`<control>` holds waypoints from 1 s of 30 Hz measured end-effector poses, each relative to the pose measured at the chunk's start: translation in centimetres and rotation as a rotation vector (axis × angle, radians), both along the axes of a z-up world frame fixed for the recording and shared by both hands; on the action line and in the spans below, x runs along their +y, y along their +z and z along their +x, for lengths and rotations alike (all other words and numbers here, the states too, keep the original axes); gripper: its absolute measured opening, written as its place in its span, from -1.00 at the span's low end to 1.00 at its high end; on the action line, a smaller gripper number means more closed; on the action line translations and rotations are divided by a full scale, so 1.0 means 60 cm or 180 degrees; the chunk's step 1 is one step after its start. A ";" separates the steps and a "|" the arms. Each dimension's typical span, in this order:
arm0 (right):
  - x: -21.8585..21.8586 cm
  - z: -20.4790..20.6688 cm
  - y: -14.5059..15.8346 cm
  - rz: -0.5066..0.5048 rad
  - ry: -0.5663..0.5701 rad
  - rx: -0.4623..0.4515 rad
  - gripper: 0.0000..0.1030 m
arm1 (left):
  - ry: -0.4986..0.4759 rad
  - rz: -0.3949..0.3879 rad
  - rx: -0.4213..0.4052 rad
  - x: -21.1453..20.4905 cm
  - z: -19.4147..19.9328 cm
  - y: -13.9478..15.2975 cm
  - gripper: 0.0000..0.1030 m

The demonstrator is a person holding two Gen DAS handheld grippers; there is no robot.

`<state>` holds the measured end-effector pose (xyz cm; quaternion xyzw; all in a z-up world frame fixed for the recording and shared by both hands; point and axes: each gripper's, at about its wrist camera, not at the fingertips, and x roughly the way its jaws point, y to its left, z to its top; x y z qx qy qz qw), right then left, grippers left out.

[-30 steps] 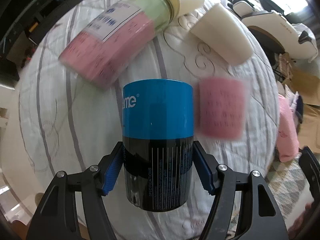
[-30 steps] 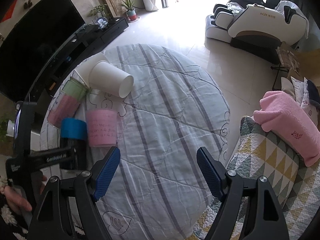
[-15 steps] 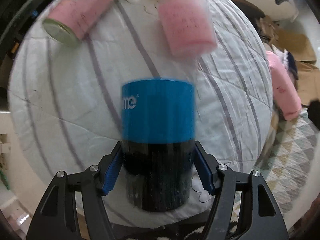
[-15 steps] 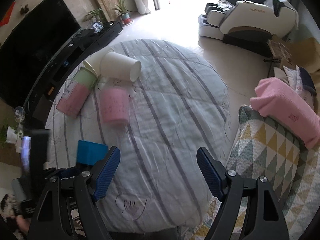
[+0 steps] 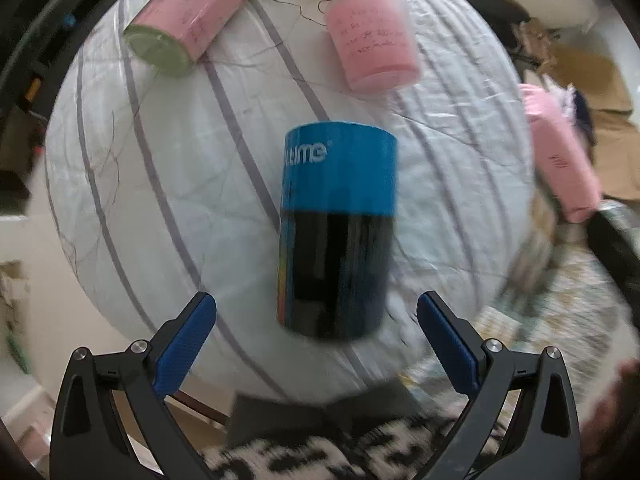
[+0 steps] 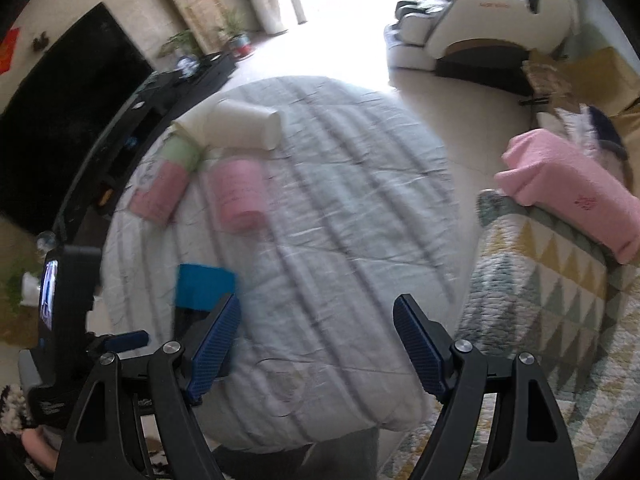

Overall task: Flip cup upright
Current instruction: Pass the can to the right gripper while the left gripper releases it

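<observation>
A blue and black cup (image 5: 338,228) stands on end on the white quilted round table (image 5: 160,200), near its front edge. My left gripper (image 5: 316,344) is open, its blue pads apart on either side of the cup's base and not touching it. In the right wrist view the cup (image 6: 204,286) shows at the left, partly behind a finger. My right gripper (image 6: 316,344) is open and empty above the table's front part.
A pink cup (image 5: 372,44) lies on its side behind the blue one. A pink and green jar (image 5: 192,20) and a white cup (image 6: 244,124) lie at the back. A patterned sofa with a pink cushion (image 6: 572,196) is on the right.
My left gripper has opened and let go of the blue and black cup, then drawn back a little. The cup now stands free on the table. The right gripper stayed open.
</observation>
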<state>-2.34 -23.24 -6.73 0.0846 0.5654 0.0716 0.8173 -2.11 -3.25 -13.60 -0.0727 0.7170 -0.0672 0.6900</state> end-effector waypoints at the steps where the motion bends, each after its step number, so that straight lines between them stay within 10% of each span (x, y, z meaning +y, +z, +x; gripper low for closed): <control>1: 0.008 0.002 -0.003 0.0058 0.0035 0.0037 0.55 | 0.0021 -0.0035 -0.0037 0.009 -0.008 0.014 0.98; 10: 0.104 0.035 -0.079 0.0542 0.0268 0.0568 0.55 | 0.0130 0.0493 -0.0363 0.118 -0.018 0.074 0.99; 24: 0.194 0.065 -0.190 0.0711 0.0181 0.0961 0.32 | 0.0428 0.0464 -0.0024 0.212 -0.017 -0.002 0.99; 27: 0.205 0.074 -0.233 0.0814 0.0179 0.1423 0.34 | 0.0369 0.0438 -0.0084 0.207 -0.013 0.003 0.99; 30: 0.208 0.075 -0.220 0.0693 0.0112 0.1229 0.31 | 0.0294 0.0463 -0.0161 0.201 -0.014 0.013 0.99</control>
